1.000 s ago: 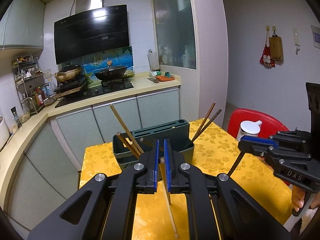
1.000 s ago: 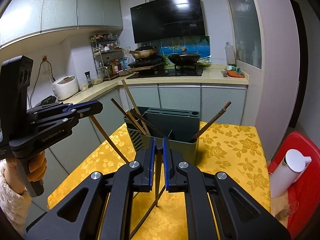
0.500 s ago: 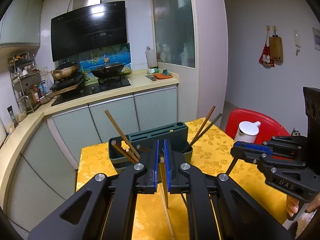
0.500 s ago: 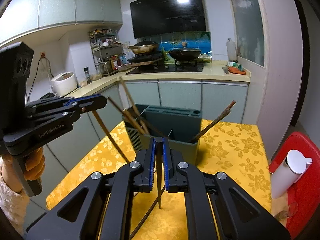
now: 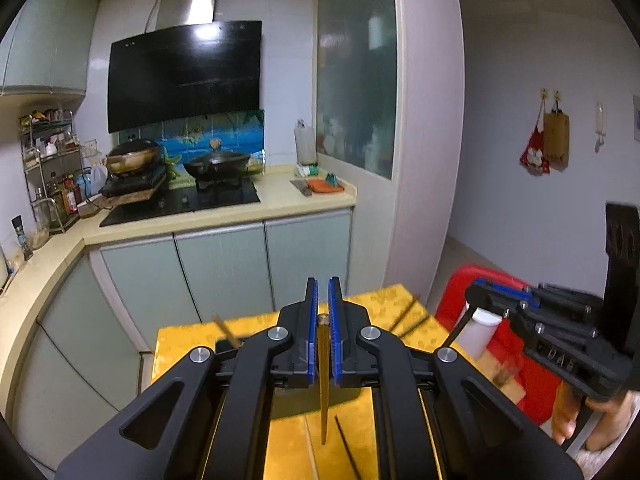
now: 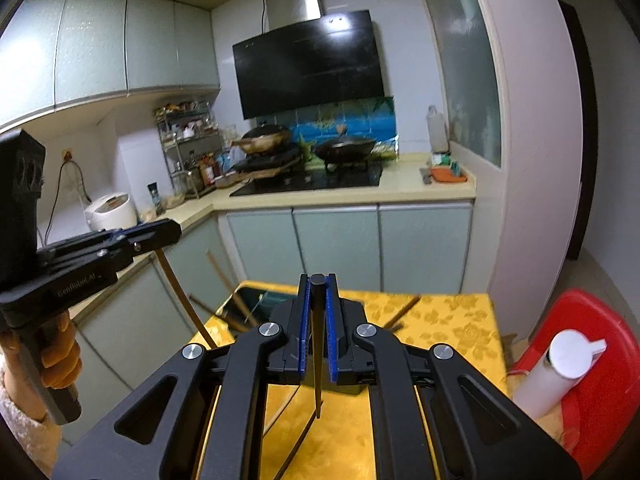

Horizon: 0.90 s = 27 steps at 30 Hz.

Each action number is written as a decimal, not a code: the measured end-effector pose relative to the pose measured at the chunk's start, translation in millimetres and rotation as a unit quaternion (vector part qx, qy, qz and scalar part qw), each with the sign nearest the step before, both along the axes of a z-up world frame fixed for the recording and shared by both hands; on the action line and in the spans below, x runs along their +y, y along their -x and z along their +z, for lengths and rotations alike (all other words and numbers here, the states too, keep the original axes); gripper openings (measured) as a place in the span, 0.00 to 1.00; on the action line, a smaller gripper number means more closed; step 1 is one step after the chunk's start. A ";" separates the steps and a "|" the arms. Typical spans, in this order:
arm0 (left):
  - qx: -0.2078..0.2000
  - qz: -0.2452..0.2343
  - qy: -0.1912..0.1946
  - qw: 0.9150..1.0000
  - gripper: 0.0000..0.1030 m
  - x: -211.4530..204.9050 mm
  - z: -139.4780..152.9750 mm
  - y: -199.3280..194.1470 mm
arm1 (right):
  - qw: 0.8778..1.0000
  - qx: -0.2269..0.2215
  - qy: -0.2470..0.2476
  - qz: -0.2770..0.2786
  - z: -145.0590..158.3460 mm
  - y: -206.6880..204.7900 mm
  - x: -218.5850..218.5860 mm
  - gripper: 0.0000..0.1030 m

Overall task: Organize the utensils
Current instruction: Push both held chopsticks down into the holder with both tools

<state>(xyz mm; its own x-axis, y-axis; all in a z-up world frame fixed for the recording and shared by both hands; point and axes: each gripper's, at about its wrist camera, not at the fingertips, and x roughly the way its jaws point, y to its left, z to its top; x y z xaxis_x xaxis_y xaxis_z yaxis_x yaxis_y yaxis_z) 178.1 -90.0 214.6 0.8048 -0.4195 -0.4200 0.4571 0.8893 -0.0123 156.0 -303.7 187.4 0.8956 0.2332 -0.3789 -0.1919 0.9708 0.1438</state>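
My left gripper (image 5: 323, 296) is shut on a light wooden chopstick (image 5: 323, 380) that hangs point down over the yellow tablecloth (image 5: 292, 448). My right gripper (image 6: 318, 292) is shut on a dark chopstick (image 6: 318, 352), also point down. The dark green utensil holder (image 6: 260, 304) stands on the table beyond and below both grippers, mostly hidden behind their jaws, with several chopsticks (image 6: 236, 300) leaning out of it. Another dark chopstick (image 5: 346, 444) lies on the cloth. Each gripper also shows in the other's view, the right one (image 5: 476, 296) and the left one (image 6: 160, 232).
A red chair (image 6: 596, 364) with a white lidded bottle (image 6: 560, 368) stands to the right of the table. Kitchen cabinets (image 6: 336, 240) and a counter with a stove and woks (image 6: 344, 148) lie beyond the table's far edge.
Both grippers have risen and tilted up with their chopsticks, so the holder has dropped low in both views and is now mostly hidden behind the jaws.
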 end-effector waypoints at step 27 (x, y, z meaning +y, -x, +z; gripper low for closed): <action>-0.017 0.098 0.011 0.995 0.05 -21.8 1.1 -85.6 | 0.998 -0.034 0.022 -0.038 18.1 -65.1 12.8 0.08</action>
